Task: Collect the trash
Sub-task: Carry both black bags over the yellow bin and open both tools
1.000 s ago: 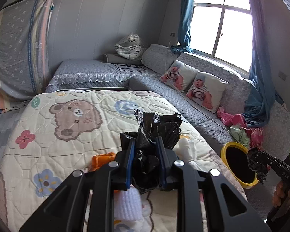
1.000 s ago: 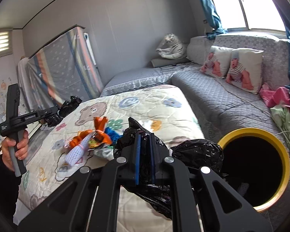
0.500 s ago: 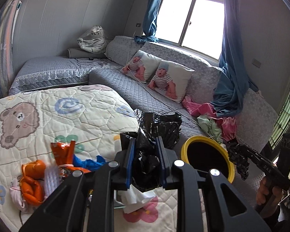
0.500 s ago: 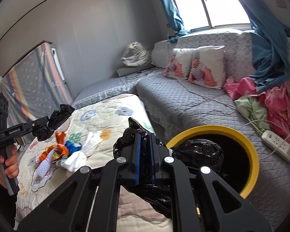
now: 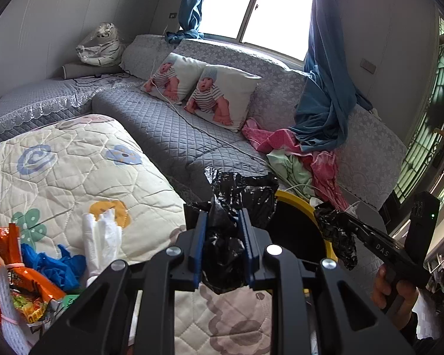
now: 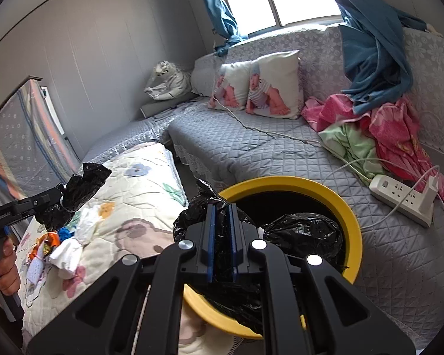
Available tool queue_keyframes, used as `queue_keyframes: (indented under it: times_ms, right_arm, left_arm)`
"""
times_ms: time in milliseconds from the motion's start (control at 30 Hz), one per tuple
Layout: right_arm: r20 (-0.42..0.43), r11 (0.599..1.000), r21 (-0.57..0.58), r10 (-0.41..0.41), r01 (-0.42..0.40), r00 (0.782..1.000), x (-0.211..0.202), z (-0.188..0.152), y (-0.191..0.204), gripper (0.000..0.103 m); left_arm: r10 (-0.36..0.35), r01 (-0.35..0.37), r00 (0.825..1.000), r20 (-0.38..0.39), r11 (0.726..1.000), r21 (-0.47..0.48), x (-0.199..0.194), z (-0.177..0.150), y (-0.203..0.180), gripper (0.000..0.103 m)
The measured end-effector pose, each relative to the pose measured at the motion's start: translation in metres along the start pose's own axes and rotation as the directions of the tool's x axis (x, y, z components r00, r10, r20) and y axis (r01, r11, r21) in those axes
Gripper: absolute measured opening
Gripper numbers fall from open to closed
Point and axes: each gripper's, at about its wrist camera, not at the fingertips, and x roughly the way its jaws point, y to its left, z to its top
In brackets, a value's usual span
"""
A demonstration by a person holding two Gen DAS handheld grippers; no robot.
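The yellow bin (image 6: pixel 350 222) sits at the right tool's (image 6: pixel 222 230) twelve o'clock, nearer it than the left tool (image 5: pixel 223 236). Each tool is clamped on an edge of the black bag (image 6: pixel 305 233), which sags into the bin; wrappers (image 5: pixel 20 284) lie at the left tool's eight o'clock on the bed (image 5: pixel 74 177).

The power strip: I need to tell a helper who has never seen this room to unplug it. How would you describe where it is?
Find the grey quilted sofa under the window. On its seat, just right of the yellow bin and below the heap of pink and green cloth, lies the power strip. It is the only hard white block there, with a white plug and white cables.
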Motion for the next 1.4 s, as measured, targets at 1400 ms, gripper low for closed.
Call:
queue_keyframes:
  times_ms: [1400]
  right_arm:
    - [-0.095,0.986,0.107,-0.121,0.131,0.988,0.053,-0.017,-0.064,0.009]
  left_arm:
    - [-0.111,0.117,0.974,-0.199,0.993,0.019,0.133,-0.009,-0.075,0.023]
